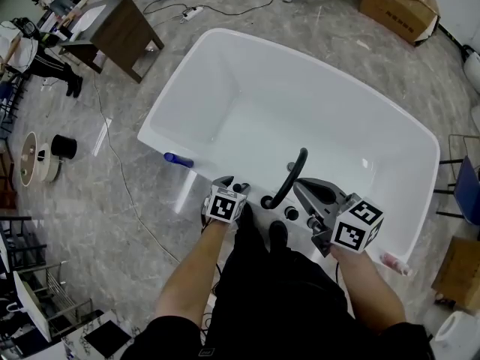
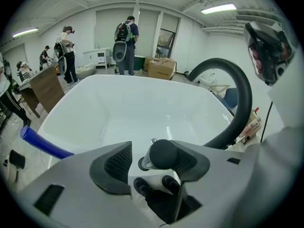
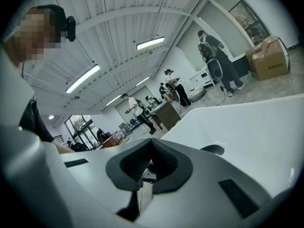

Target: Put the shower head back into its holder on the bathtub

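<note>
The black shower head, a rod with a rounded end and a chrome collar, stands over the near rim of the white bathtub. It sits between the jaws of my left gripper, close against the right pad, while the left pad stands apart from it, so the gripper is open. A thick black hose arcs up to its right, and the hose also shows in the head view. My left gripper is just left of the hose. My right gripper hovers to the hose's right; its pads meet at the tips.
Black knobs stand on the near tub rim. A blue object lies on the left rim and a pink-white bottle on the right rim. A brown table, cardboard boxes, floor cables and people surround the tub.
</note>
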Tool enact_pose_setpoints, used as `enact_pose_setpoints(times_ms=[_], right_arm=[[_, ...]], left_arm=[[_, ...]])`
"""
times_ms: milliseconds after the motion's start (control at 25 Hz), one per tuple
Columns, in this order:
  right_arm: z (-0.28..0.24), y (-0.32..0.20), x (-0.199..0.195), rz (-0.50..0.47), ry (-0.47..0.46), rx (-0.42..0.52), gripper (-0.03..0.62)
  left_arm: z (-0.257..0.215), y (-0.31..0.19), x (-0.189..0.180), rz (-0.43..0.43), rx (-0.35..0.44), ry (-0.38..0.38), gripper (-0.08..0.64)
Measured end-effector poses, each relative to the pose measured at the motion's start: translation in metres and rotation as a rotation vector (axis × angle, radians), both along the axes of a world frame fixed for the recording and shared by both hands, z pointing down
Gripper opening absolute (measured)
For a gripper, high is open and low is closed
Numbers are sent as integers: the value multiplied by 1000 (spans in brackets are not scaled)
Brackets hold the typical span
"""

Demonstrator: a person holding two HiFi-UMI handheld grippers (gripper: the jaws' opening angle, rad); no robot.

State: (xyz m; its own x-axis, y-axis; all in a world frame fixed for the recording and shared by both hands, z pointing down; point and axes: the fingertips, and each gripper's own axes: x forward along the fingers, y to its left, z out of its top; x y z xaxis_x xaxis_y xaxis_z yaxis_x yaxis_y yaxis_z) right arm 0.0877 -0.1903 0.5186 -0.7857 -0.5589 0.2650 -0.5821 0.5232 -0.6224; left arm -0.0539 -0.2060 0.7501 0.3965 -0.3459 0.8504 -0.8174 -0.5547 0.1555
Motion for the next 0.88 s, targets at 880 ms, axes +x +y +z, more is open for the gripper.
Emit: enact_pose_setpoints(times_ms=[880], right_arm=[[-57,6,-42,-108,-113,102,17]], left_arm=[[-177,4,-24,-32,326,130,244]])
